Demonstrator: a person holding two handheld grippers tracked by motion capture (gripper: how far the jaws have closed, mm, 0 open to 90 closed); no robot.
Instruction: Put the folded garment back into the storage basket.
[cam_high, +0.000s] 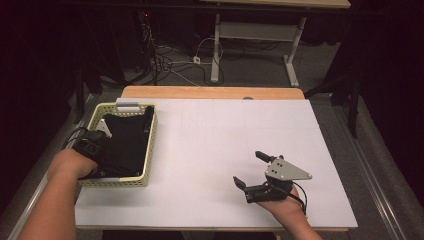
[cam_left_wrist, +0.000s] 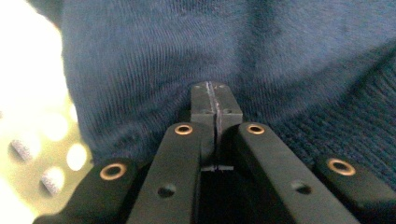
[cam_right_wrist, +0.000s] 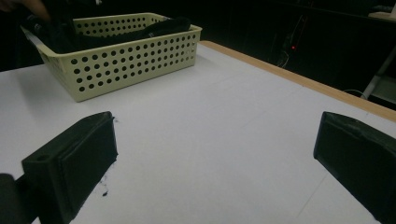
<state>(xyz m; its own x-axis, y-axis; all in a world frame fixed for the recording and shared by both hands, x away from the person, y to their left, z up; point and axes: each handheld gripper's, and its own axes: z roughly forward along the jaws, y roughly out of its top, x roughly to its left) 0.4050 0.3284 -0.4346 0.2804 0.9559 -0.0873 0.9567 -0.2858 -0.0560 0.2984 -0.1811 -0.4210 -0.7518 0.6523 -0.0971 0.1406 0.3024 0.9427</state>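
A pale yellow perforated basket (cam_high: 151, 145) stands at the table's left edge and holds a dark blue cloth (cam_high: 125, 142). My left gripper (cam_high: 95, 142) reaches into the basket from the near side. In the left gripper view its jaws are pressed together at the tips (cam_left_wrist: 215, 100), pinching the knitted cloth (cam_left_wrist: 280, 60), whose folds run toward them. My right gripper (cam_high: 247, 167) rests low over the white table near the front right, open wide with nothing between its fingers (cam_right_wrist: 74, 163). The basket (cam_right_wrist: 135, 60) lies far ahead of it, with cloth (cam_right_wrist: 159, 25) spilling over the far rim.
A white sheet (cam_high: 215, 135) covers the table, with a wooden strip (cam_high: 210, 92) along the far edge. Beyond the table stand a desk frame (cam_high: 217, 45) and loose cables (cam_high: 165, 60) on the floor. A small dark speck (cam_right_wrist: 103, 191) marks the sheet by the right gripper.
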